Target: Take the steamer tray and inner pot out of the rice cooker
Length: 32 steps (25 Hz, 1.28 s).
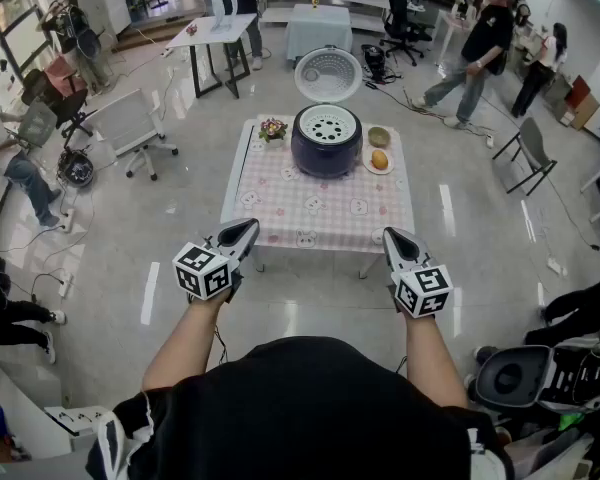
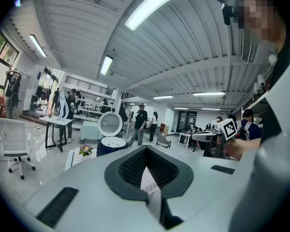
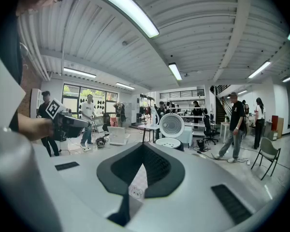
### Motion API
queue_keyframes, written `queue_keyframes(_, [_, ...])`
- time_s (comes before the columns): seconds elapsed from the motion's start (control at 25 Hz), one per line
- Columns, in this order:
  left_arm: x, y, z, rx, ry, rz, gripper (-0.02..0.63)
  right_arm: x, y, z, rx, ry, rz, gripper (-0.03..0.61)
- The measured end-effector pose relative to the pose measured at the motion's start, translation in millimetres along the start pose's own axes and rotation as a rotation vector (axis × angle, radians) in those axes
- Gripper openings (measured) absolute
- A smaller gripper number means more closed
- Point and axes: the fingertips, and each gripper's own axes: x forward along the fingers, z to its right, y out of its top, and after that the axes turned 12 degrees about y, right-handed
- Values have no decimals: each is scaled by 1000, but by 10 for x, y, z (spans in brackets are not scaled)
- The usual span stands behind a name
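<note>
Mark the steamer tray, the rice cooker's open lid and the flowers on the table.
steamer tray [image 1: 327,125]: head view, centre of the white perforated disc.
open lid [image 1: 328,75]: head view, middle of its inner face.
flowers [image 1: 272,128]: head view, on the blooms.

The room is lit brightly and evenly by long ceiling strips [image 2: 159,4], which are blown out to white in both gripper views. Streaks of glare are thrown on the glossy floor [image 1: 480,218]. Straight lines are bent toward the edges, and corners are darkened.
</note>
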Motion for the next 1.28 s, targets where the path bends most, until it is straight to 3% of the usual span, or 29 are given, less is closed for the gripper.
queue_keyframes(0.56, [46,100,-364,2,-45,12,21,369,127,-49,67,-28,35,9])
queue_keyframes(1.0, [28,157,-523,10,-64,32,23,533,95,-150,61,-68,22,12])
queue_keyframes(1.16, [-10,173,-539,0,-85,50,45,564,89,-207,64,-57,27,93])
queue_keyframes(1.28, [-39,146,-551,5,-94,43,119,583,97,-269,60,-44,37,156])
